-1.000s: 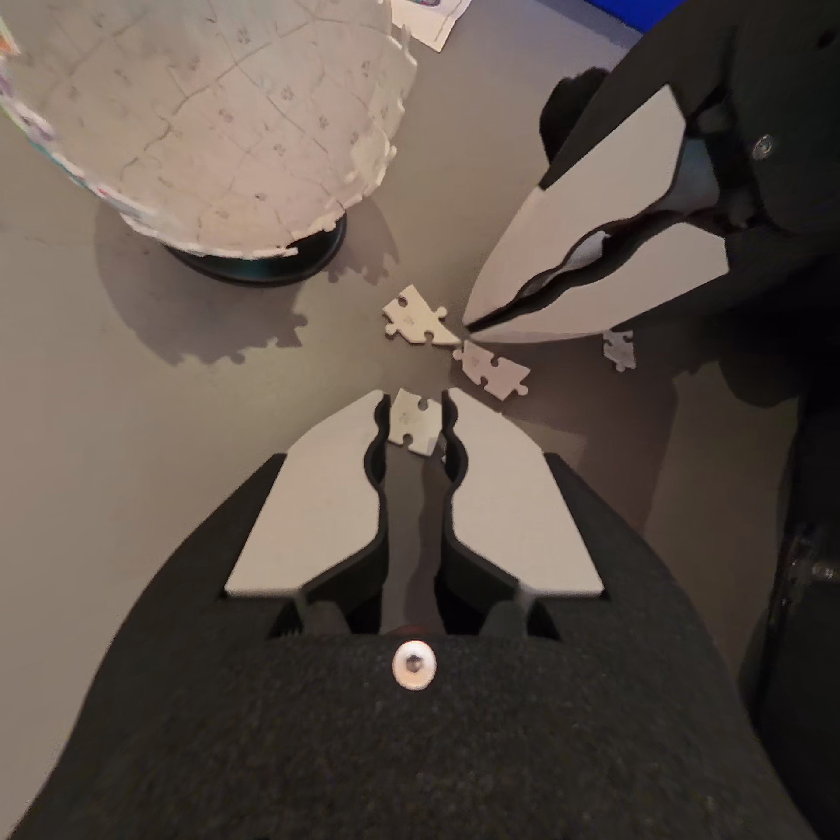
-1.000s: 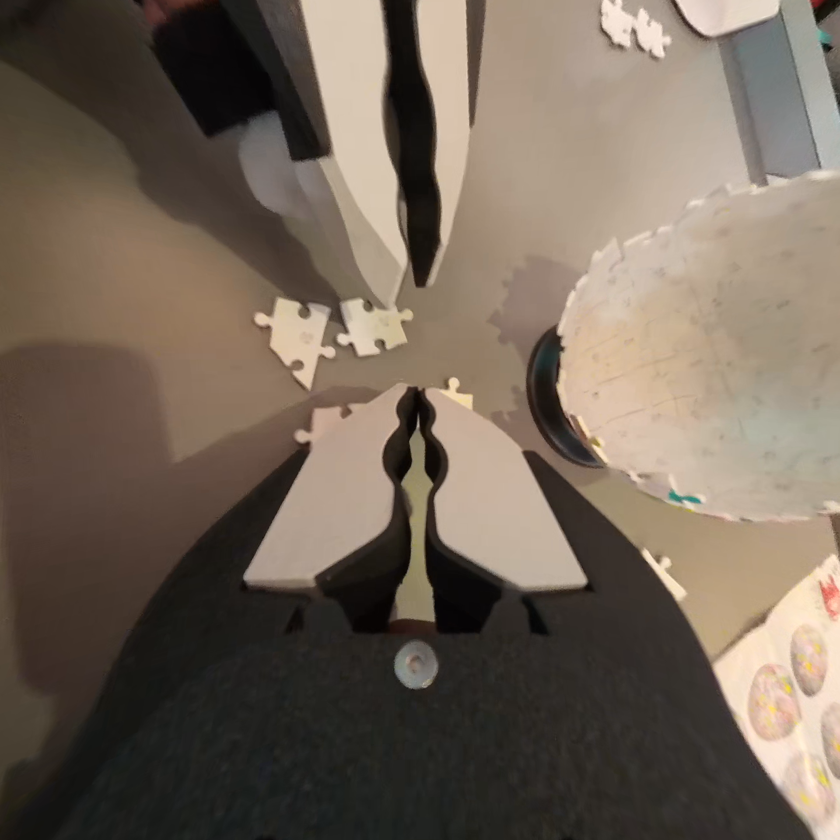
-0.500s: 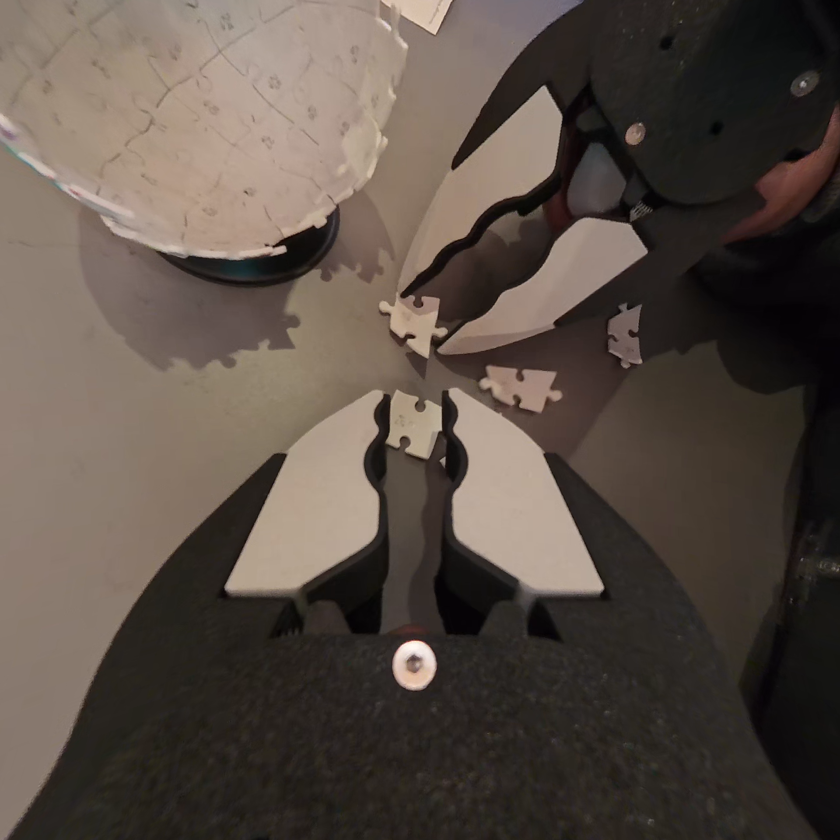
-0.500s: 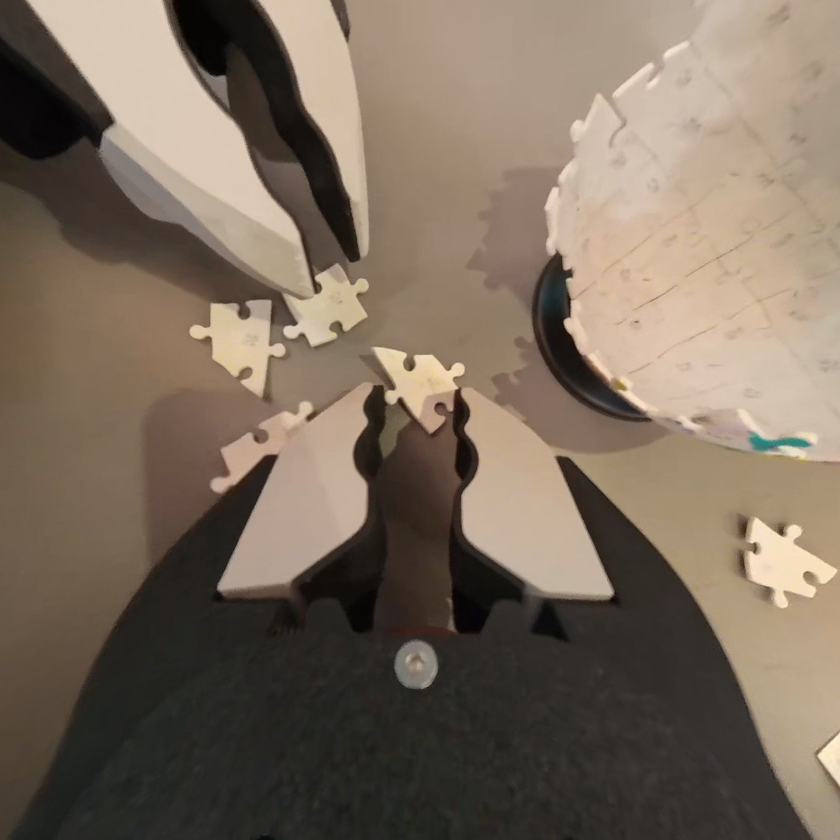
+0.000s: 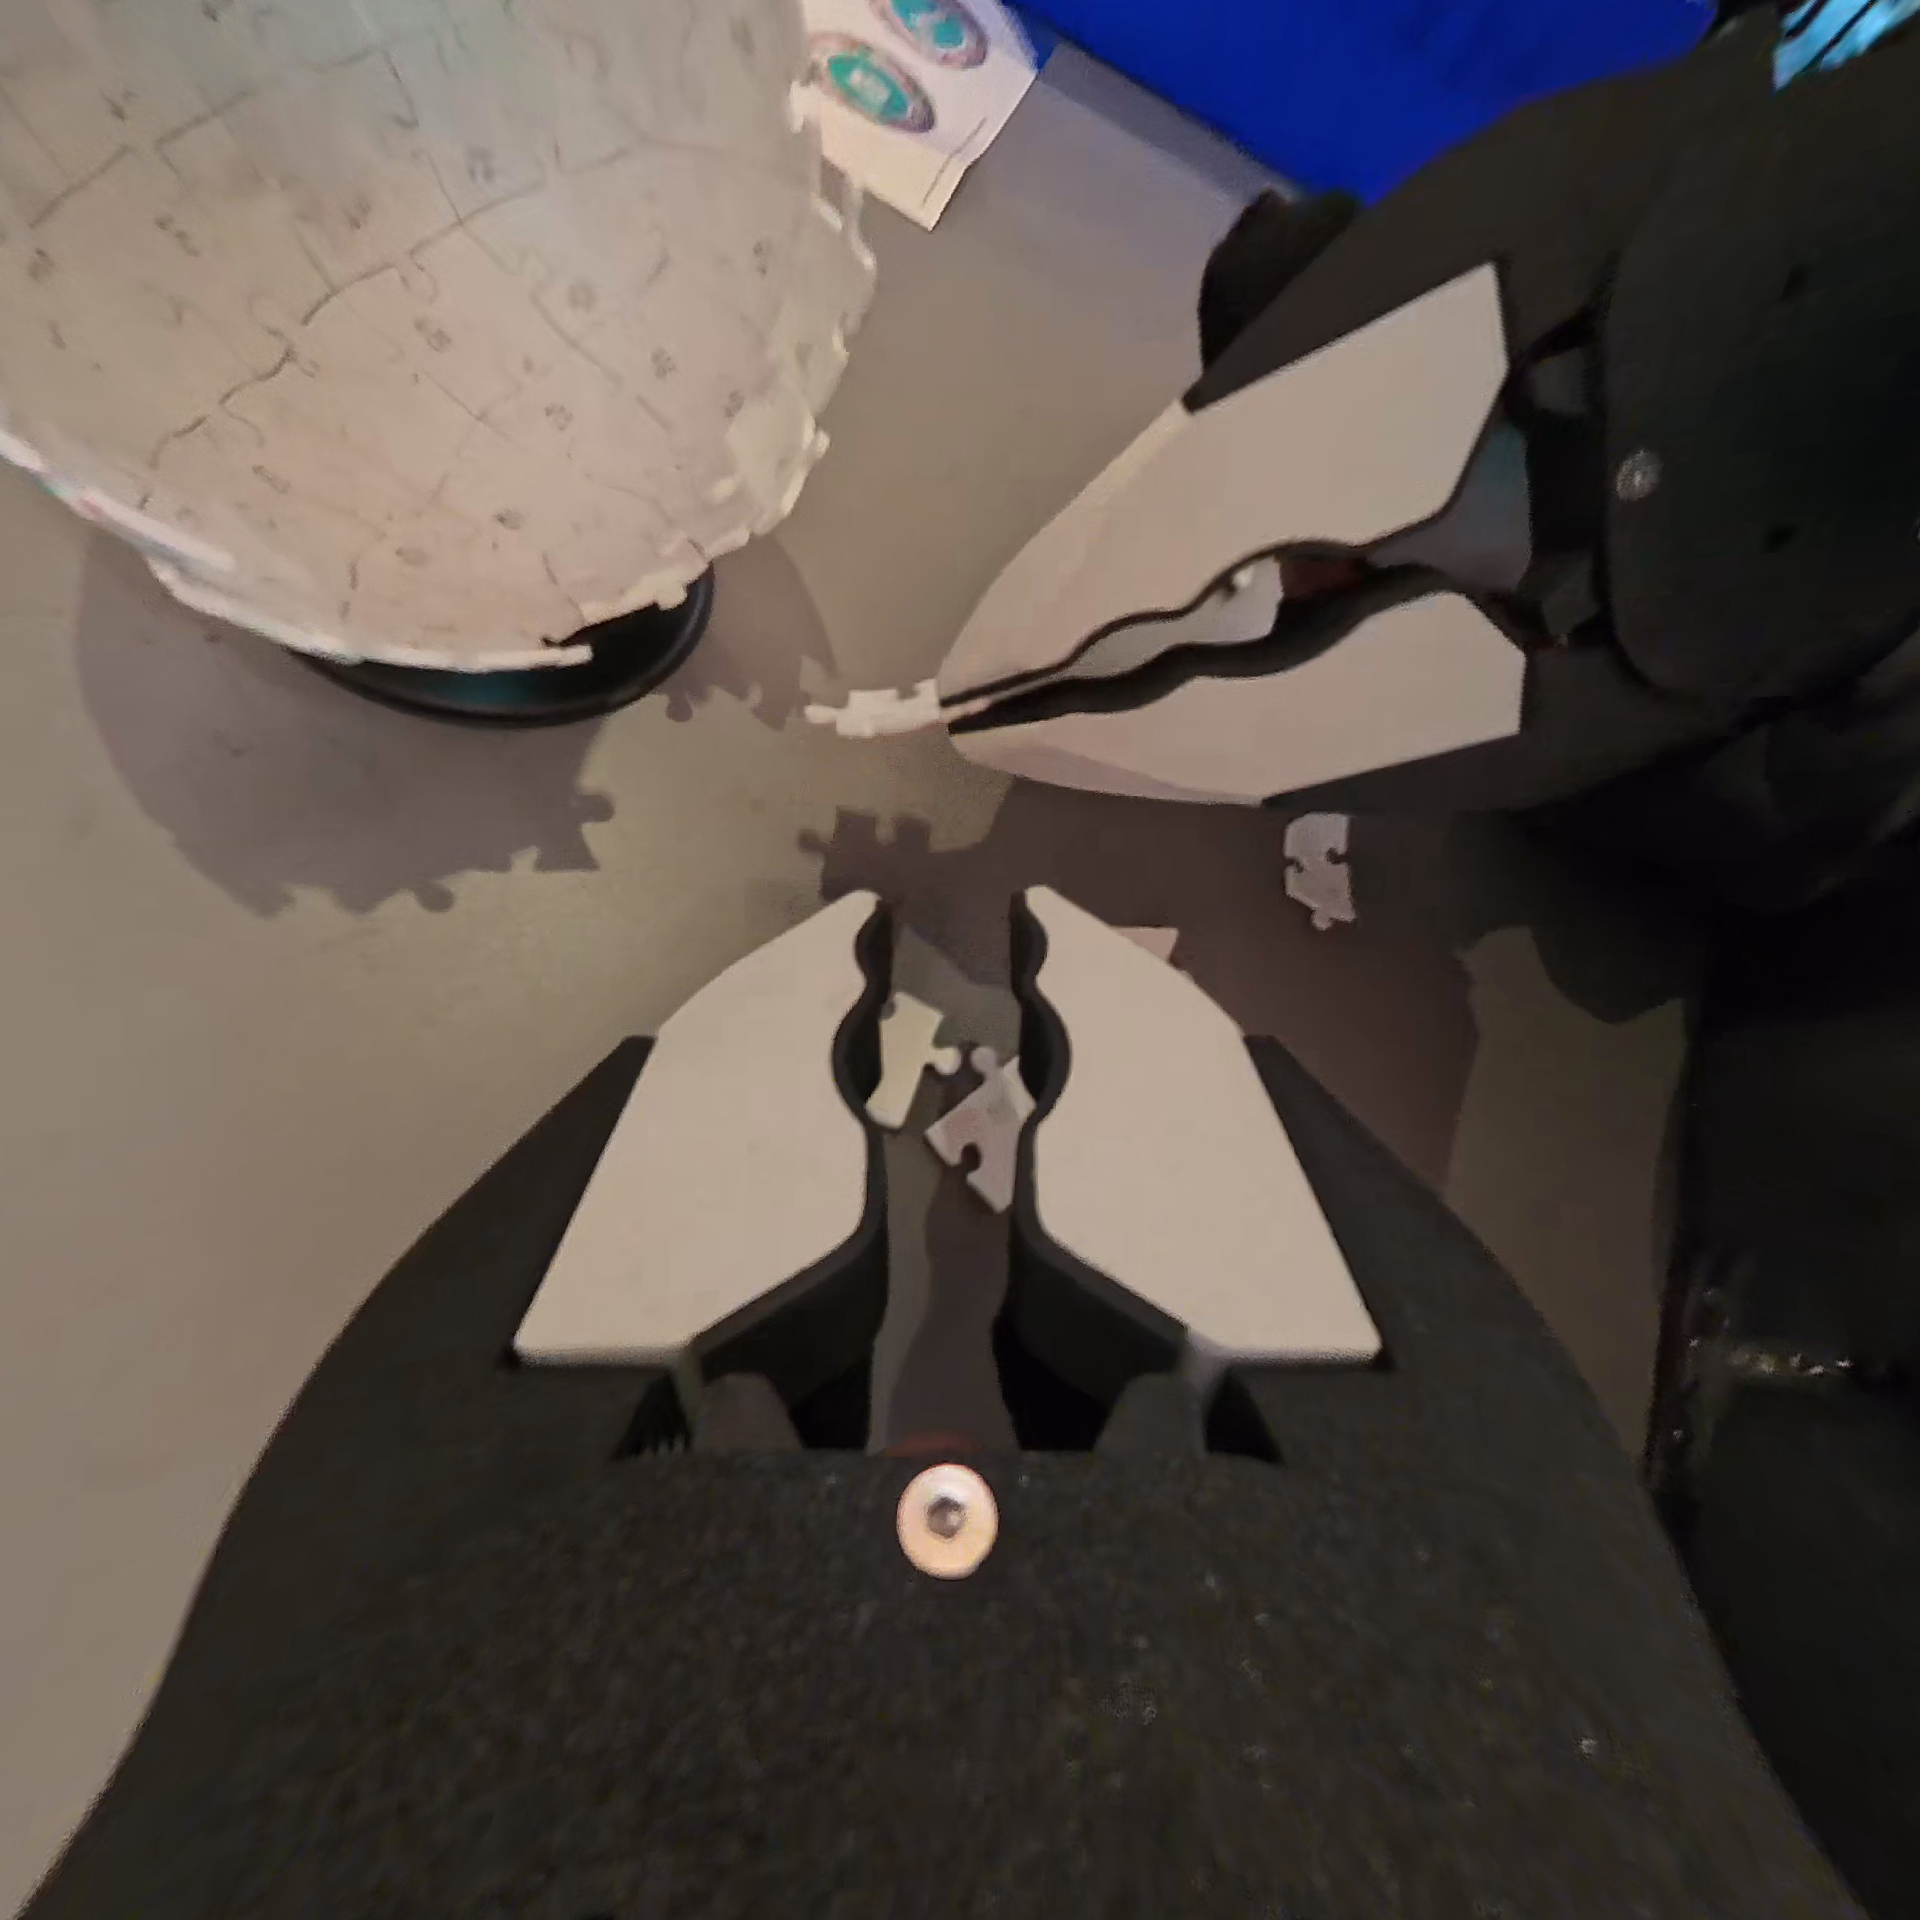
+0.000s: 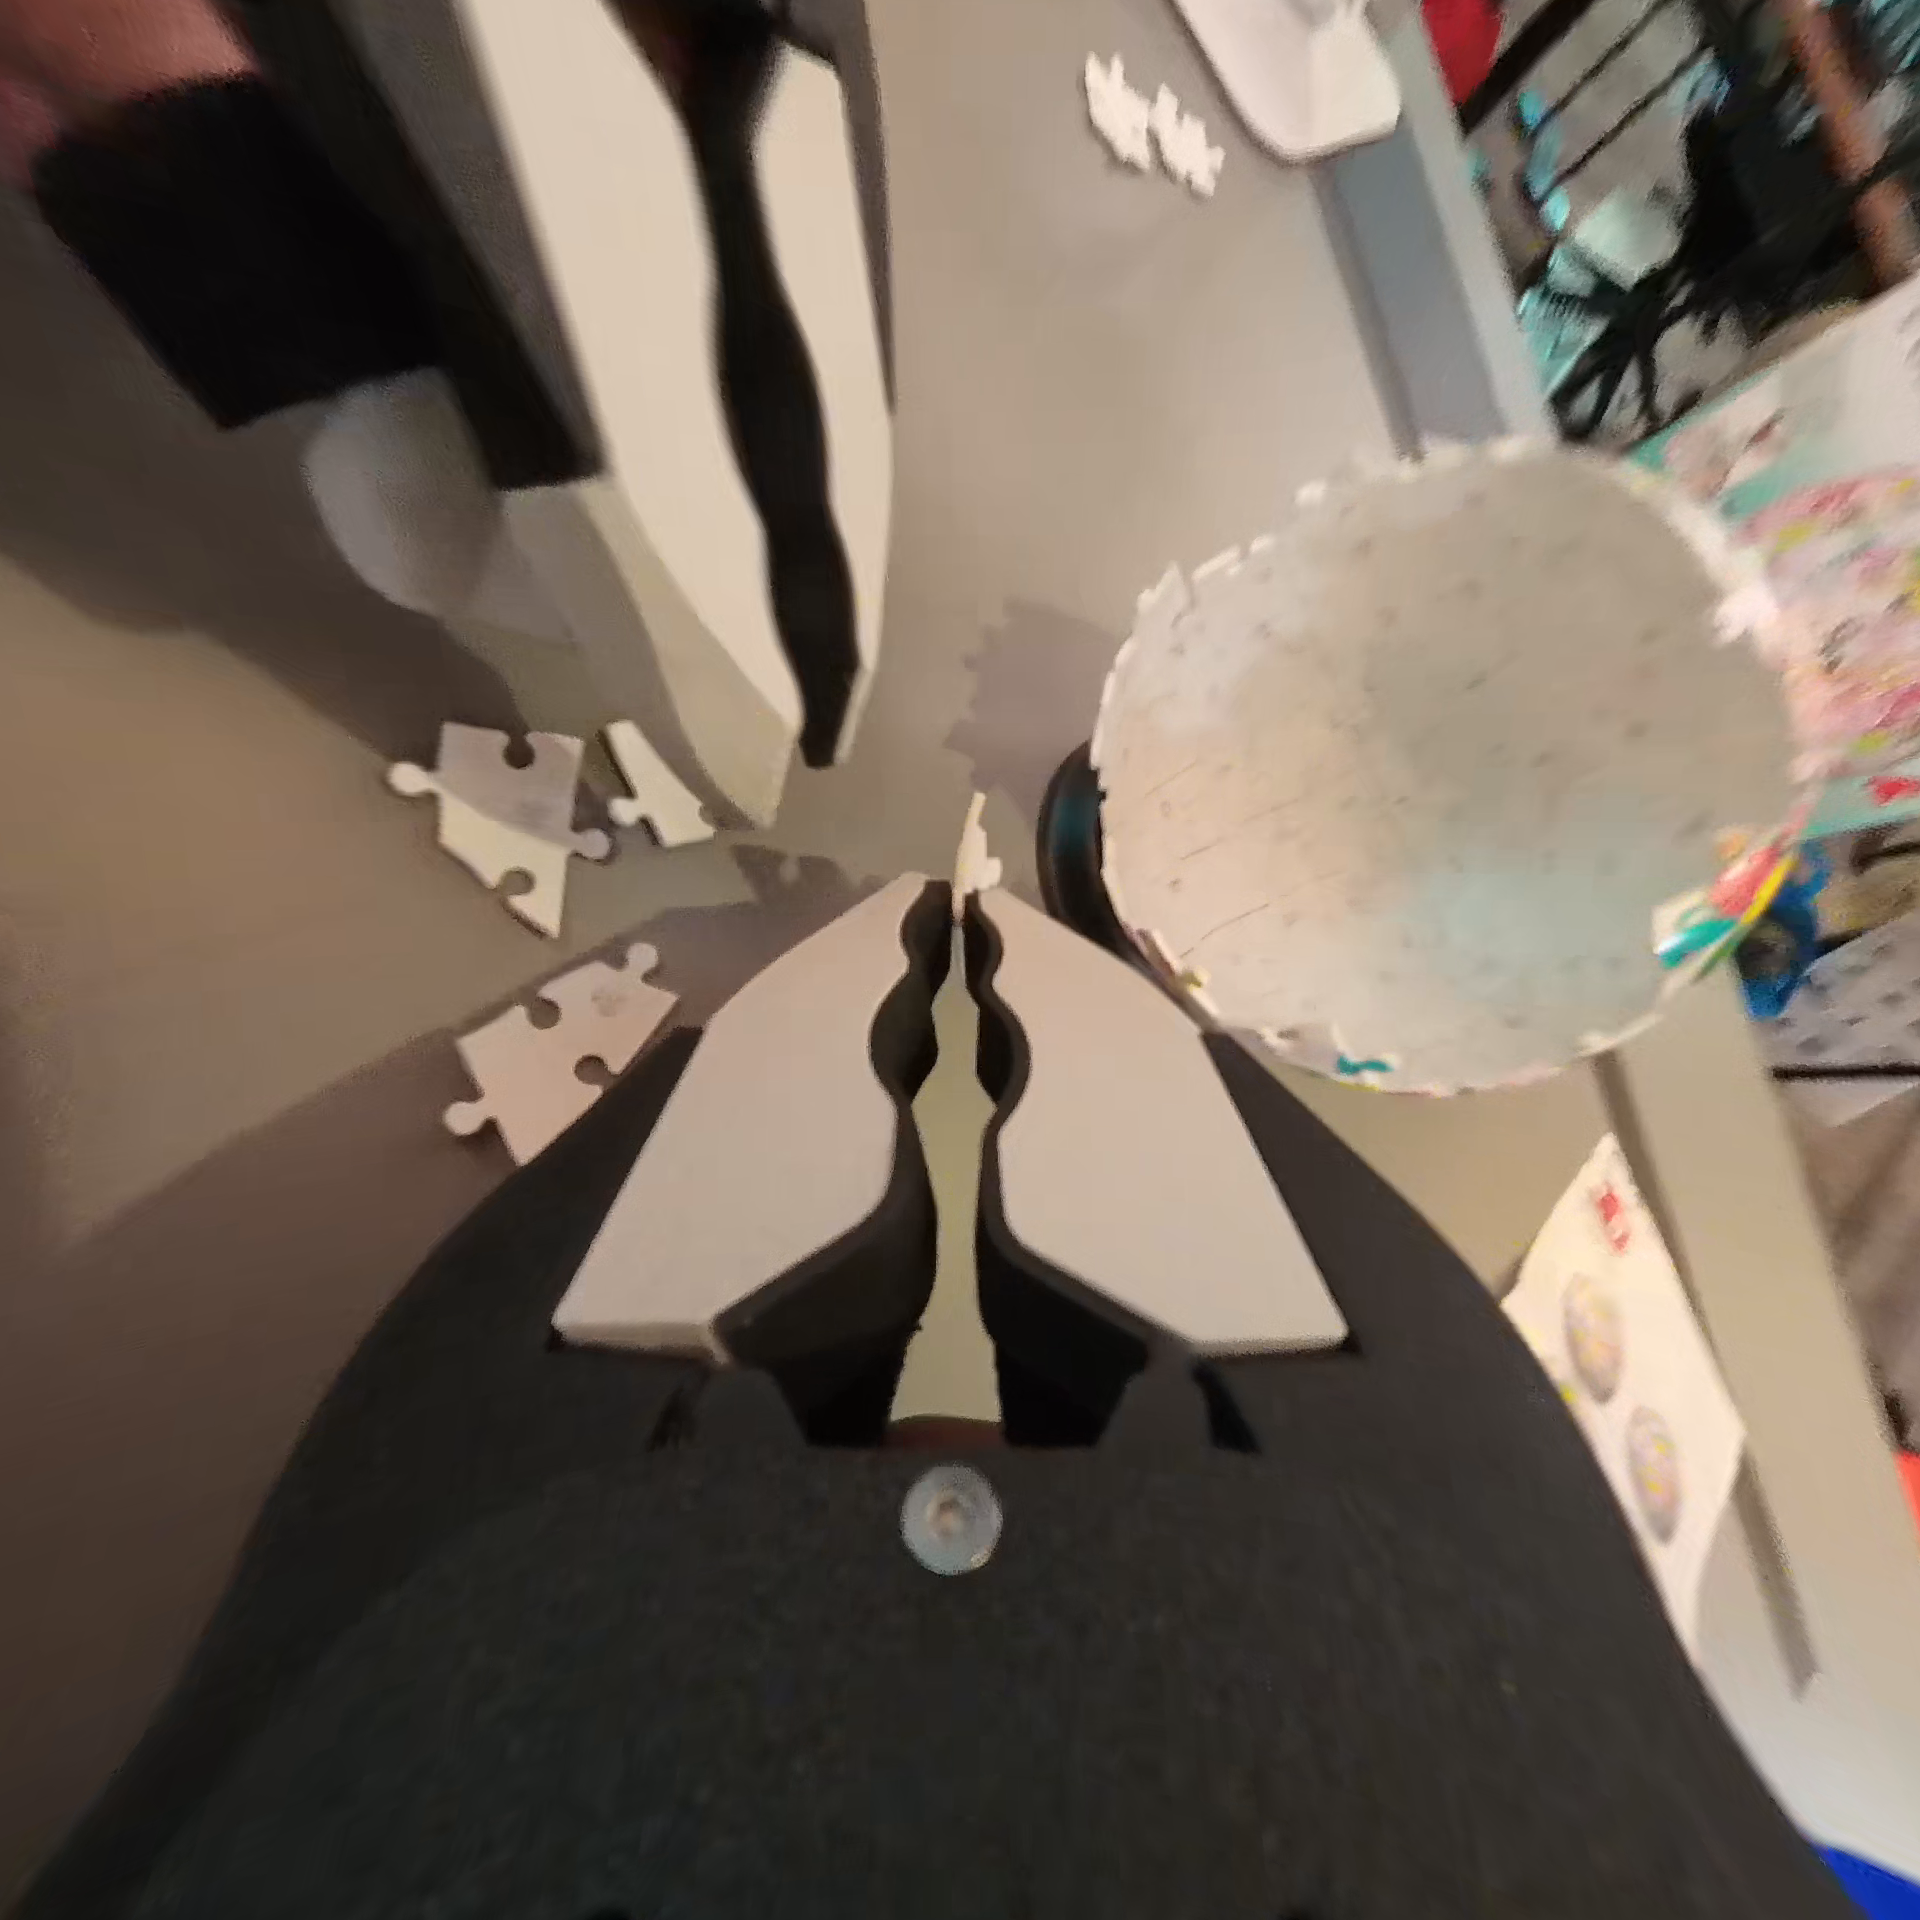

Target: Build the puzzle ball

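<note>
Puzzle ball point(image 5: 416, 312): partly built white shell, open edge jagged, seated on a dark round stand point(image 5: 520, 681) toward the desk's point(image 5: 260, 1039) far side.
Right gripper point(image 6: 961, 904): we see it pinched nearly closed on one puzzle piece point(image 6: 975, 857), held edge-on at the fingertips and lifted off the desk.
Left gripper point(image 5: 951, 914): jaws parted a little, gripping nothing; it hangs over two loose pieces.
Step in hand: we judge it is carrying the held piece to the shell; keep the pinch firm, turn tabs to match the rim (thin grip, easily twisted), and press gently so the shell stays on its stand.
Count, loose pieces: three beside the grippers point(image 6: 499, 810), a small cluster at the far edge point(image 6: 1148, 125).
Count, grippers: two.
Count, printed sheets: one point(image 6: 1621, 1392).
</note>
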`<state>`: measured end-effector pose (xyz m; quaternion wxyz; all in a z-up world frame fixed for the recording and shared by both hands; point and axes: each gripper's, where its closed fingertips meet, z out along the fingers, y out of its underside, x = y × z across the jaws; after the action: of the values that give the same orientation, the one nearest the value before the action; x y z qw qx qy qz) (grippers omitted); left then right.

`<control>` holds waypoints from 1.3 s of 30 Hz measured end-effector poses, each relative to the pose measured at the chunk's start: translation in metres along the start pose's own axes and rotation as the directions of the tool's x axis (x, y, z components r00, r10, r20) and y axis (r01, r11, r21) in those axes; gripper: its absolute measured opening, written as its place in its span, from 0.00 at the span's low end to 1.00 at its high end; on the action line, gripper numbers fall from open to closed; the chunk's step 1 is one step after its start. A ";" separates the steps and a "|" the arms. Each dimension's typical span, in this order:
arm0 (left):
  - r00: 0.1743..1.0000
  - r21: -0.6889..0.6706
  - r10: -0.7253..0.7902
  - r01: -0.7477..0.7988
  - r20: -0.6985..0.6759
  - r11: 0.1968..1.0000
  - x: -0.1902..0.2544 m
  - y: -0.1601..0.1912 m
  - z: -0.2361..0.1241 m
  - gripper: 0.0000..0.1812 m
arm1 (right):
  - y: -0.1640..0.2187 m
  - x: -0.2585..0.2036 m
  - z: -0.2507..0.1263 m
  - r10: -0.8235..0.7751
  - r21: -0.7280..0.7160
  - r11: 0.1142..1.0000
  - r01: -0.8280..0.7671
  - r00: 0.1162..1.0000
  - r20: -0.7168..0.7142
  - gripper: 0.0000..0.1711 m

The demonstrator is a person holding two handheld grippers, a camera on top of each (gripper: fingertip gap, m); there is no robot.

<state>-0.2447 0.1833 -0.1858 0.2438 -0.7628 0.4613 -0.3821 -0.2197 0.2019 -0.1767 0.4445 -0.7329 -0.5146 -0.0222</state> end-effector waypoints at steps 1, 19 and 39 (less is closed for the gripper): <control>1.000 0.016 -0.008 0.009 -0.018 1.000 0.003 -0.003 0.000 0.13 | -0.006 0.000 -0.004 -0.035 0.033 0.999 0.036 0.999 -0.016 0.01; 0.877 0.205 -0.124 0.242 -0.464 0.948 0.037 -0.037 -0.038 0.26 | -0.053 -0.005 -0.031 0.050 0.406 0.909 -0.093 0.992 0.117 0.01; 0.900 0.198 -0.106 0.206 -0.423 0.958 0.026 -0.030 -0.040 0.24 | -0.062 -0.016 -0.030 -0.321 0.293 0.901 0.321 0.946 -0.048 0.01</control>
<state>-0.2544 0.1725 -0.1311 0.1999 -0.6662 0.3899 -0.6034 -0.2618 0.1747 -0.1274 0.5391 -0.5631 -0.6261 -0.0170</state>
